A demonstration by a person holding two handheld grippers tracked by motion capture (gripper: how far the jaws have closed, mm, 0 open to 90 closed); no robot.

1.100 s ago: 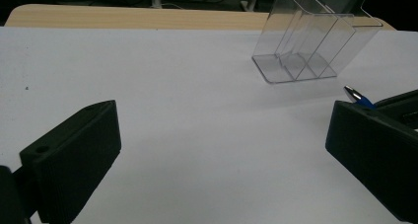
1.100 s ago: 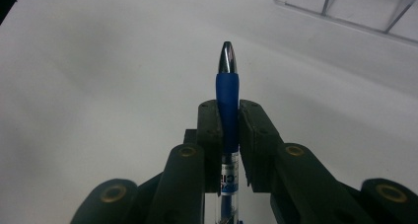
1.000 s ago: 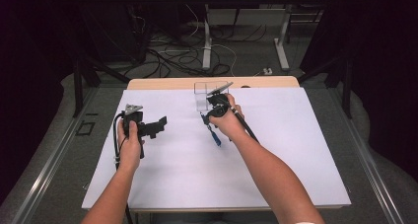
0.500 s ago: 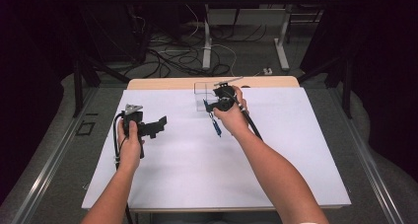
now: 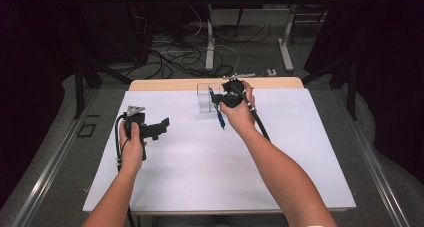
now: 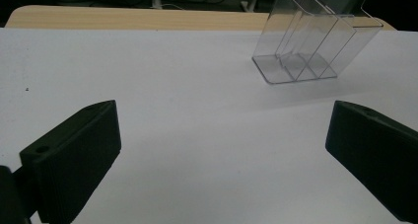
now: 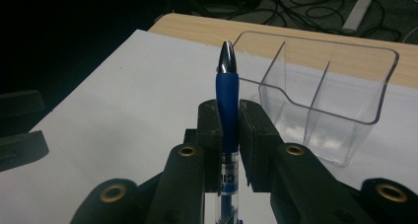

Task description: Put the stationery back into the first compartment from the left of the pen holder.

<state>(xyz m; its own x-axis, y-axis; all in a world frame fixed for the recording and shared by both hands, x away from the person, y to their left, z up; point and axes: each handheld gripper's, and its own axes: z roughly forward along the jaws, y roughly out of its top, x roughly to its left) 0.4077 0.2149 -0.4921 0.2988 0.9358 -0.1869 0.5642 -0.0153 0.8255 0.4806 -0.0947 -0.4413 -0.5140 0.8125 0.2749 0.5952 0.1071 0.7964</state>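
Tightly pressed from both sides, the blue ballpoint pen with a silver tip and clear lower barrel stood between the black pads of the right gripper, its jaws clamped on the rubbery blue grip so that the tip pointed away from the hand. Seen from the high view, that pen hung slanted below the right gripper, just above the white sheet covering the table. Just beyond the tip sat the clear plastic organiser with three compartments, upright and near the far wooden edge of the table; the pen was close to it but outside every compartment. Farther to the left, the left gripper was held over the sheet with its jaws wide apart and nothing between them, its black pads framing bare paper with the organiser ahead.
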